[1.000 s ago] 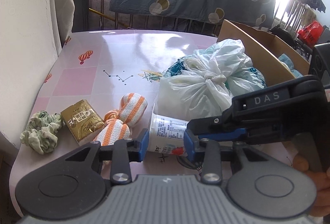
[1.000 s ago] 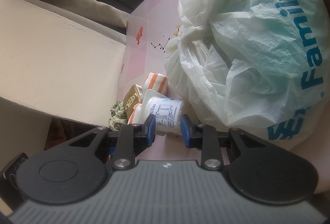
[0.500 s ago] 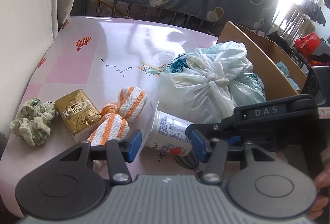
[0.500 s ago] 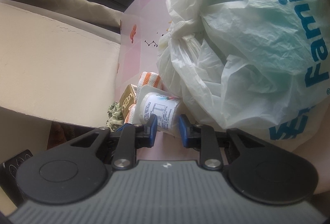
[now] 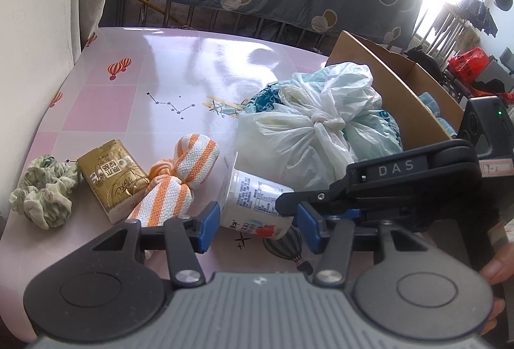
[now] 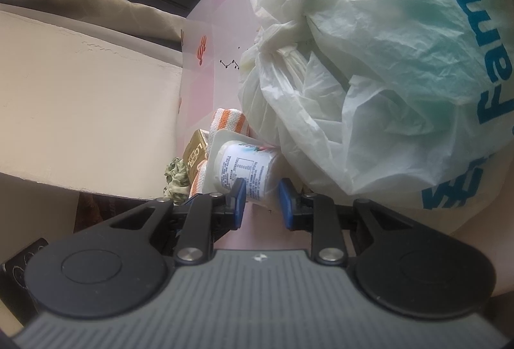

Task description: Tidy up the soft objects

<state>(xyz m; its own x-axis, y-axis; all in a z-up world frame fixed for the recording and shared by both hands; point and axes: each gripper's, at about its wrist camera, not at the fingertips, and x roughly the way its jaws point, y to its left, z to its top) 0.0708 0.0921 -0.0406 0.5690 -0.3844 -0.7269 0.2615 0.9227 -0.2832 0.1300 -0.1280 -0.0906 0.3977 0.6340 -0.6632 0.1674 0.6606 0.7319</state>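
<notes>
Along the tabletop's [image 5: 96, 111] left edge I see a green scrunchie [image 5: 41, 191], a gold packet [image 5: 112, 178] and an orange-striped cloth bundle [image 5: 173, 185], with bare pink surface beyond. My left claw [image 5: 258, 225] hangs spread around the tipped yogurt cup [image 5: 257, 201], not pressing. My right claw [image 6: 261, 204] pinches that cup's base. The knotted plastic bag [image 5: 308, 137] crowds the cardboard box [image 5: 395, 92].
</notes>
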